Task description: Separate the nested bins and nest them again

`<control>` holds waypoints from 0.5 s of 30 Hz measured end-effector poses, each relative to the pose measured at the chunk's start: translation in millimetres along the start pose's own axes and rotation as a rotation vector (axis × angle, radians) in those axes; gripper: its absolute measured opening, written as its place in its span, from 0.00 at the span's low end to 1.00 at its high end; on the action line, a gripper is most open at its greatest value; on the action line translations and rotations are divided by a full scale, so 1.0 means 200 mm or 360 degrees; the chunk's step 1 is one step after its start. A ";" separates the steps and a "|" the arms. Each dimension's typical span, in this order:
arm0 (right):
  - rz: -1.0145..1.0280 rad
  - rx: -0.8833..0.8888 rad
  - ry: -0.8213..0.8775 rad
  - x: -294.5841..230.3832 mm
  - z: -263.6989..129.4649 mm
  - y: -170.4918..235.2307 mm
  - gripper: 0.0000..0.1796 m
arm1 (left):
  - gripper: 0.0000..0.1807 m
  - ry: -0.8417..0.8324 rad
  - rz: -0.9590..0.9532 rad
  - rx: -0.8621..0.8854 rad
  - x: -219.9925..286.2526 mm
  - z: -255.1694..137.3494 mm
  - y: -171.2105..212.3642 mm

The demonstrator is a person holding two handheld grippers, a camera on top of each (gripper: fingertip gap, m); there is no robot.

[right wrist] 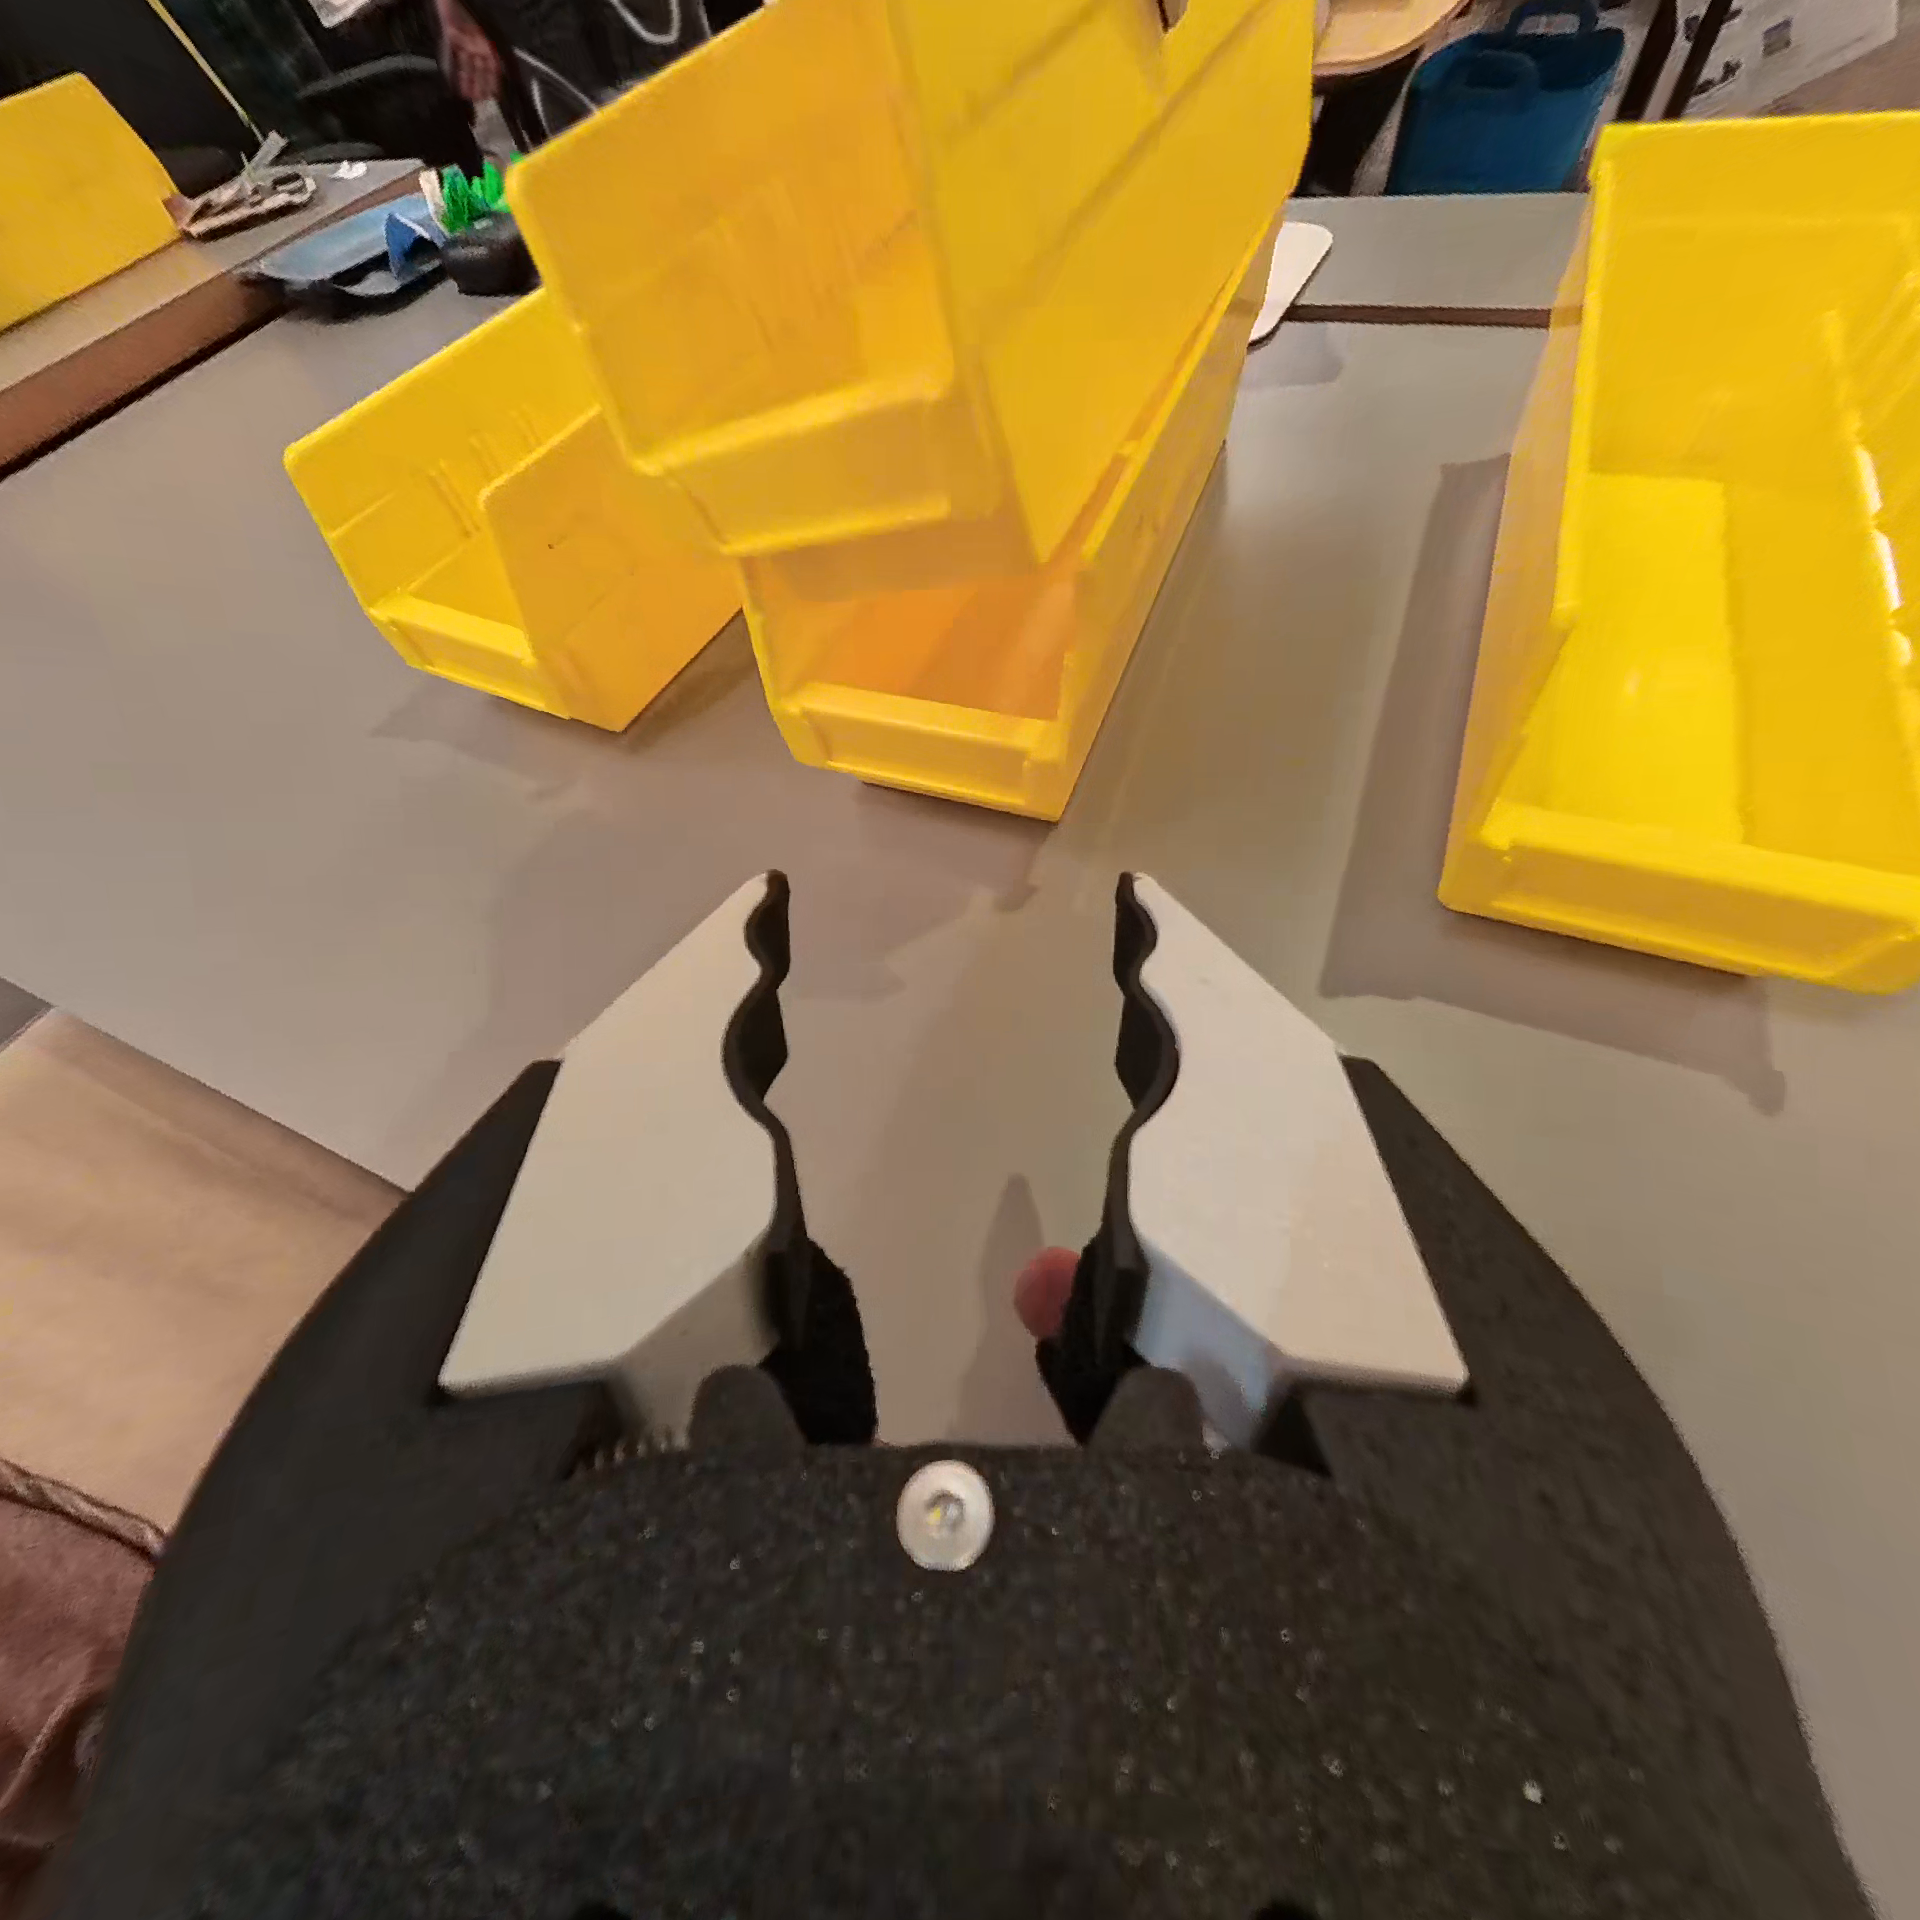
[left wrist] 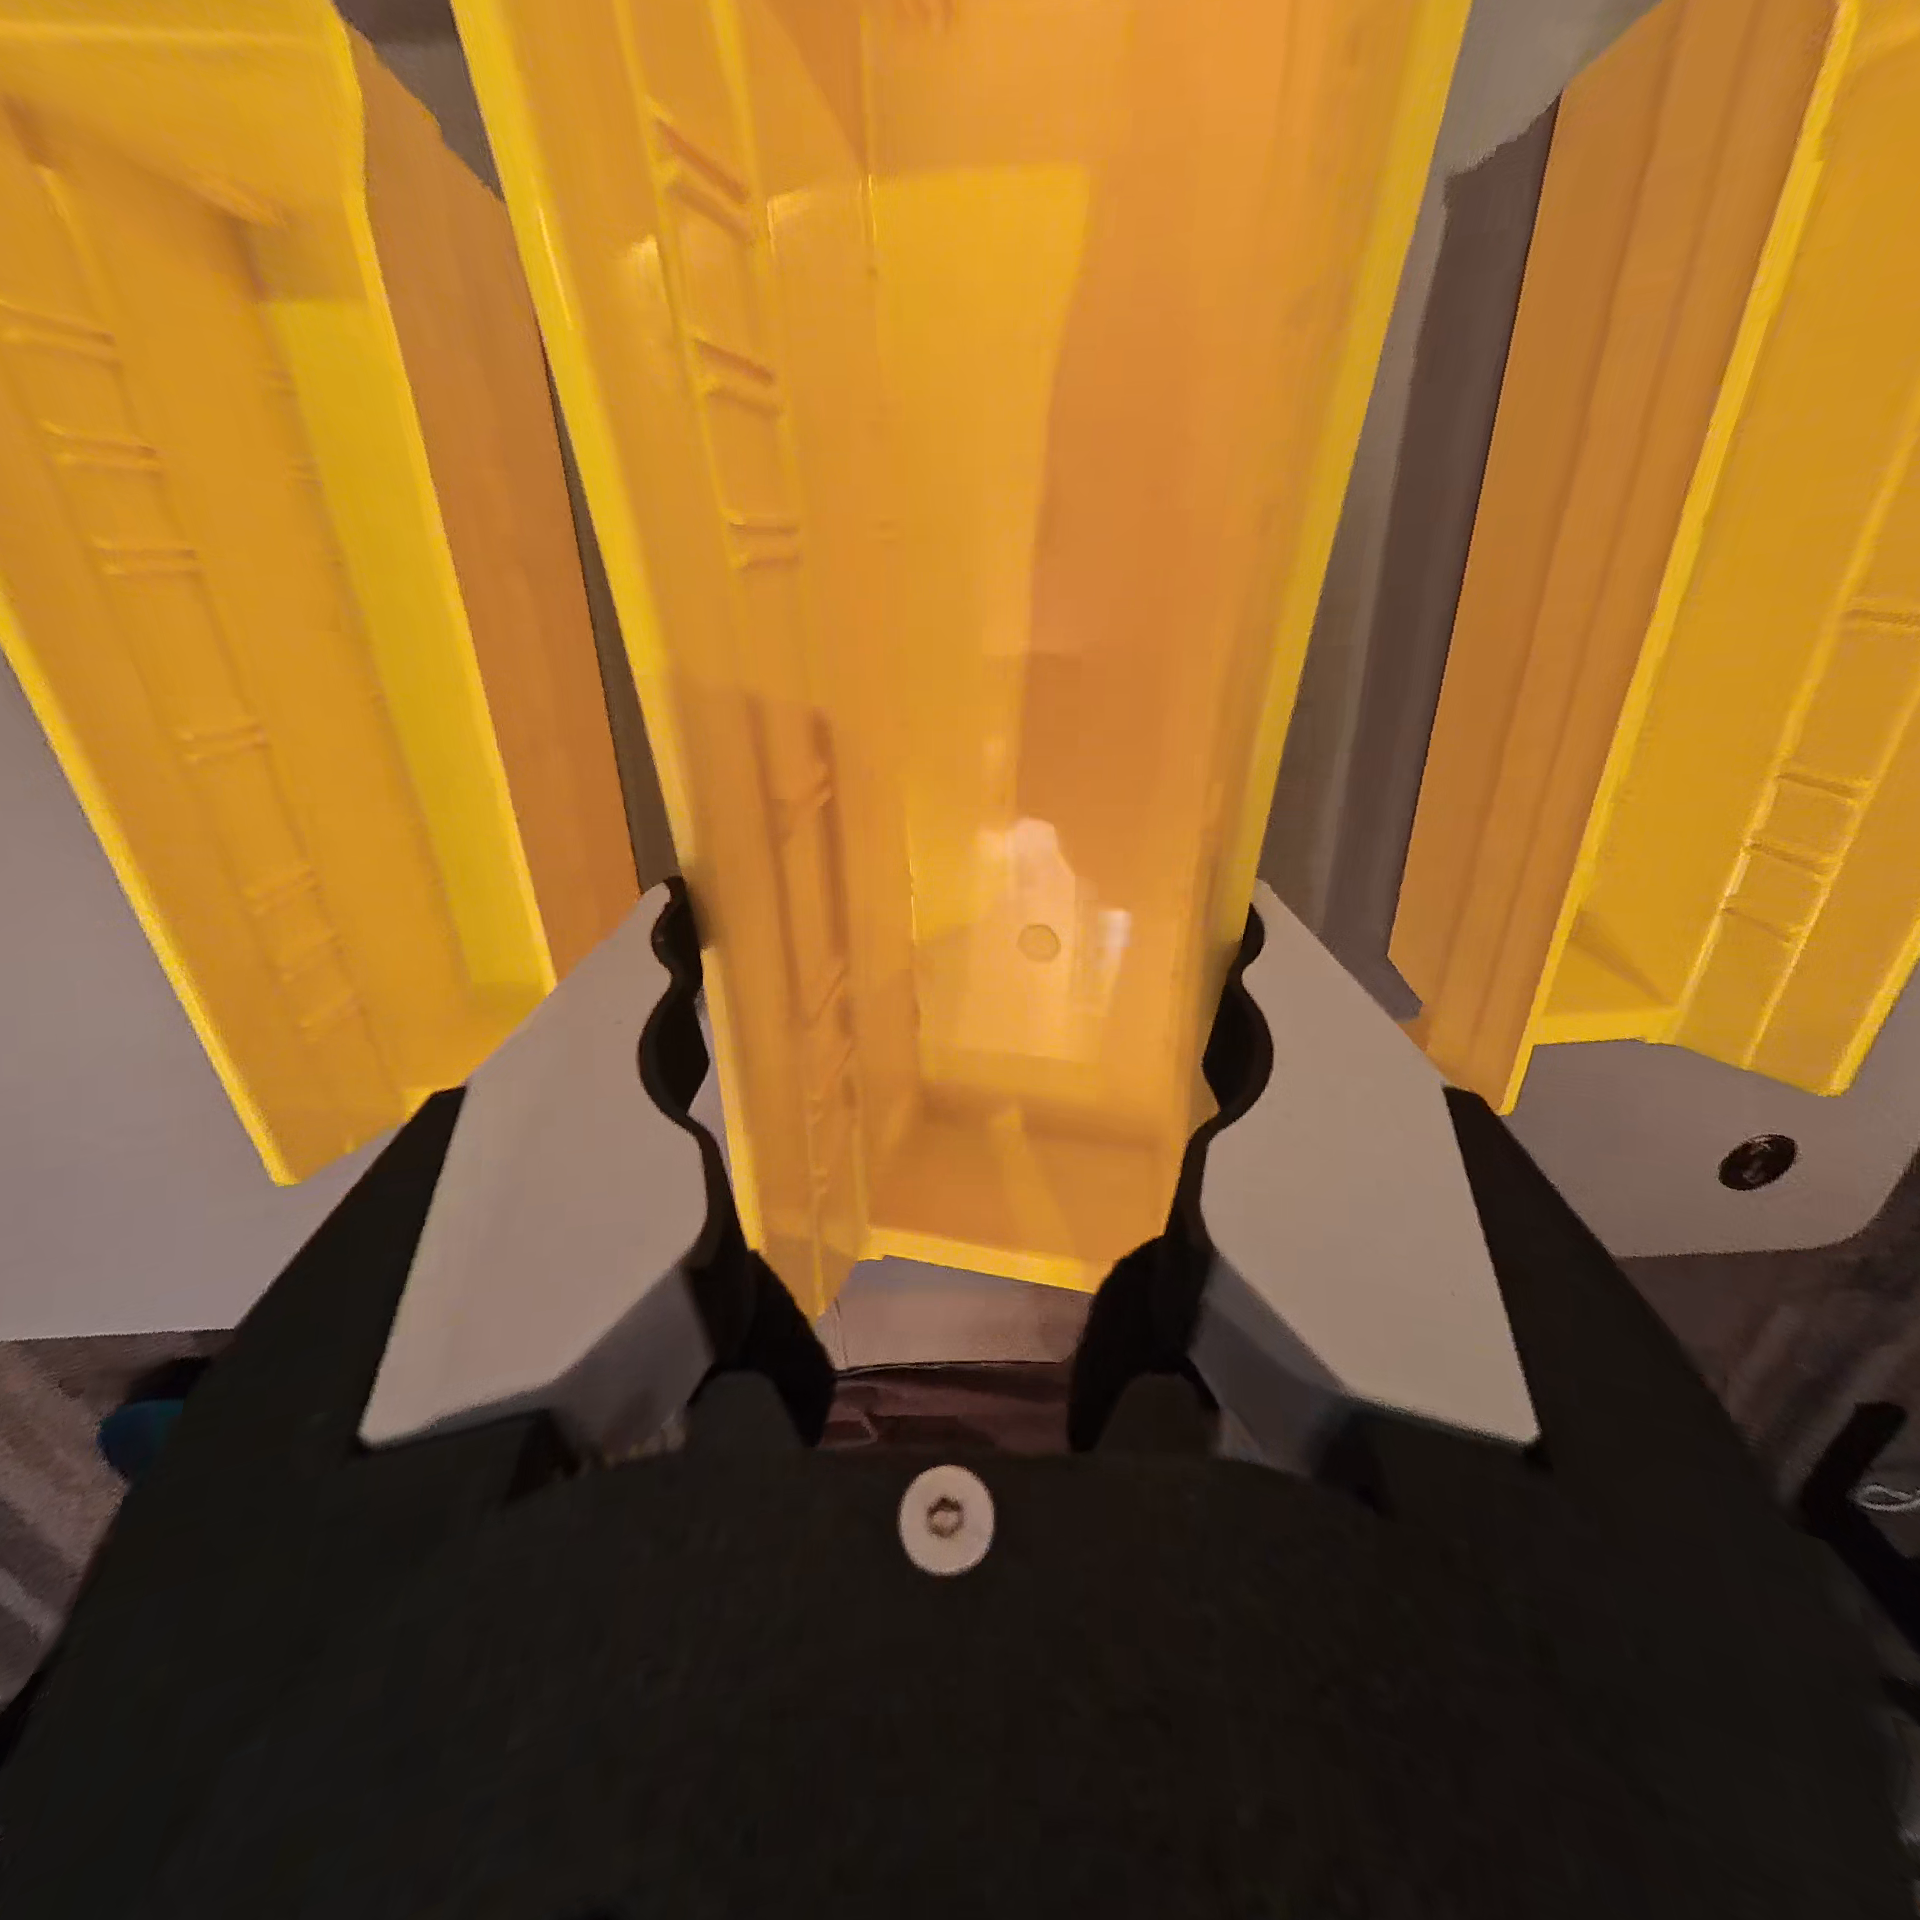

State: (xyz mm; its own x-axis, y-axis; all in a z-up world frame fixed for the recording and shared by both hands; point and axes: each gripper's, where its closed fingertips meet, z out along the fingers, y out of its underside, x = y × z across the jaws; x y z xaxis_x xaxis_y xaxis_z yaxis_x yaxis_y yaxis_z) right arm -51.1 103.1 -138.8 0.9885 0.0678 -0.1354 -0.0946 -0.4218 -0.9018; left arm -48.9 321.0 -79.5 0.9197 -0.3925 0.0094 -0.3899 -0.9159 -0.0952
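A: Left wrist view first. What is the left gripper (left wrist: 961,1091) doing?

B: Its jaws are closed across the near end of a yellow bin (left wrist: 977,644), one on each side wall. The bin runs lengthwise away from the camera, so the hold is at the end, which I judge lets the far end be tipped up or down. Two more bins flank it: one on the left (left wrist: 239,623), one on the right (left wrist: 1704,623), both resting on the grey bench (left wrist: 1621,1164).

A: Any writing there?

B: None I can read. The walls show only moulded ribs and slots.

A: And the right wrist view?

B: The right gripper (right wrist: 951,1039) hangs over bare bench, jaws partly apart and holding nothing. Ahead, the held bin (right wrist: 831,312) sits tilted, its raised near end above the lower bin (right wrist: 935,686), which stands on the bench. The far end appears to dip into the lower one, though I cannot see it clearly. The tilt suggests it is either sliding in or being lifted out; I cannot tell which.

A: The other bins?

B: One lies just beside the lower bin on its left (right wrist: 499,561), another well apart to the right (right wrist: 1704,623). Keeping them separate leaves room to work each one.

A: Labels?

B: No brand on any bin. Papers in the far background are too small to make out.
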 end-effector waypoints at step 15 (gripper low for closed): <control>-0.0053 -0.0029 -0.0057 -0.05 0.03 0.01 0.34 | 0.58 -0.0265 0.0031 -0.0066 0.01 0.22 -0.03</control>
State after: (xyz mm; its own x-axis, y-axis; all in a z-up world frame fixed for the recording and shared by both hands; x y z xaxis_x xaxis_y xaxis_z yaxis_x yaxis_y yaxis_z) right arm -61.2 106.5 -140.7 0.9862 0.1142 -0.1201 -0.0590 -0.4352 -0.8984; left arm -43.1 329.1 -123.0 0.9056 -0.3938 -0.1575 -0.4059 -0.9124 -0.0528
